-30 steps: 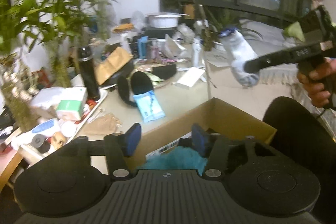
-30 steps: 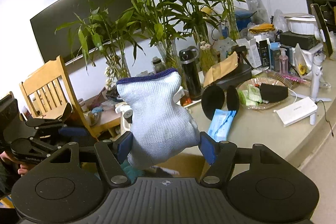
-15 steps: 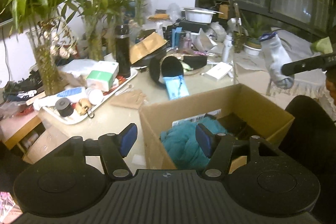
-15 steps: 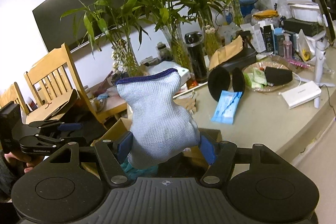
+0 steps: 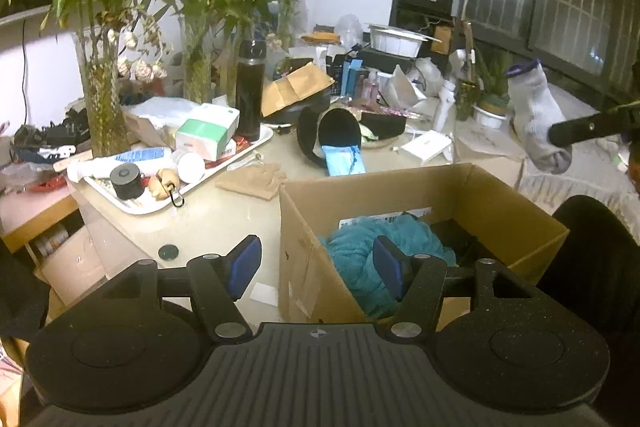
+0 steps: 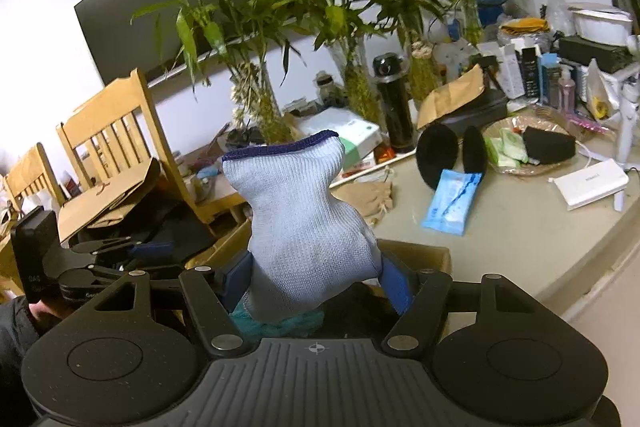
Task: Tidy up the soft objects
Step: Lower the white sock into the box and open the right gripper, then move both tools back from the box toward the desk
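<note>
Sock: ribbed pale-grey knit, navy cuff, bunched; pinched between right gripper pads, above box. Box: brown corrugated cardboard, holds fuzzy teal cloth. Left gripper: jaws apart, empty, over box edge.

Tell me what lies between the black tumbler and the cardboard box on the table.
In the left wrist view, between the black tumbler and the cardboard box lie the white tray's corner and a crumpled brown paper bag on the table.
</note>
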Tool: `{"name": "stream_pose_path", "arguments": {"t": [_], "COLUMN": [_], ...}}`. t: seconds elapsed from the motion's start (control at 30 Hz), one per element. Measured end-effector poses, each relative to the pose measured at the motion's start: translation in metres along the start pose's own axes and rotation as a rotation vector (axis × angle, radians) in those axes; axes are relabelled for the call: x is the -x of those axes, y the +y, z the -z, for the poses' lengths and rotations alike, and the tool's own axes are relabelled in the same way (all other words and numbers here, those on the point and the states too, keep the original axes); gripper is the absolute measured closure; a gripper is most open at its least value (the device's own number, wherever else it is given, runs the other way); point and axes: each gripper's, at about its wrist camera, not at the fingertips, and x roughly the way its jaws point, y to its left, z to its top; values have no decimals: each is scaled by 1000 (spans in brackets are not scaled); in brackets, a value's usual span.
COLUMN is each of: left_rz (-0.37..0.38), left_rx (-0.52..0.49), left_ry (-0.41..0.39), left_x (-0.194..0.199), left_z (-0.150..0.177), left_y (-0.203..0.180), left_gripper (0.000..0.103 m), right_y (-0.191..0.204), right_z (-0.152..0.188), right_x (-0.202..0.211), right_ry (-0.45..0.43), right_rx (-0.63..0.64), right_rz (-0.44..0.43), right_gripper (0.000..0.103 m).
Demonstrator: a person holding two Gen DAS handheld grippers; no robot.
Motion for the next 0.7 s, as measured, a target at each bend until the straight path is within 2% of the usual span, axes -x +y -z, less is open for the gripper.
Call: {"name": "stream_pose_path", "arguments": {"t": [0.07, 0.1, 0.13, 0.27, 0.33, 0.7], "left_rz": [-2, -4, -5, -10, -9, -14], "left_rx": [0, -4, -10, -11, -1, 41], "left_ry": [15, 15, 11, -6, -7, -14], "left_x": [-2, -3, -3, 1, 1, 0], "left_z": [0, 0, 1, 2, 2, 0], "left_y": [-1, -2, -3, -3, -1, 5], "left_gripper": [42, 42, 42, 42, 42, 42], "right_y": [2, 3, 4, 0, -4, -31], "right_z": [1, 3, 5, 12, 15, 29], "right_x": [-11, -14, -17, -24, -24, -16], "right_ry": [55, 64, 67, 61, 55, -43], "right_rx": [7, 15, 22, -1, -21, -75], "right_rz": [18, 31, 43, 60, 60, 98], "right_gripper": [22, 11, 6, 4, 0, 0]}}
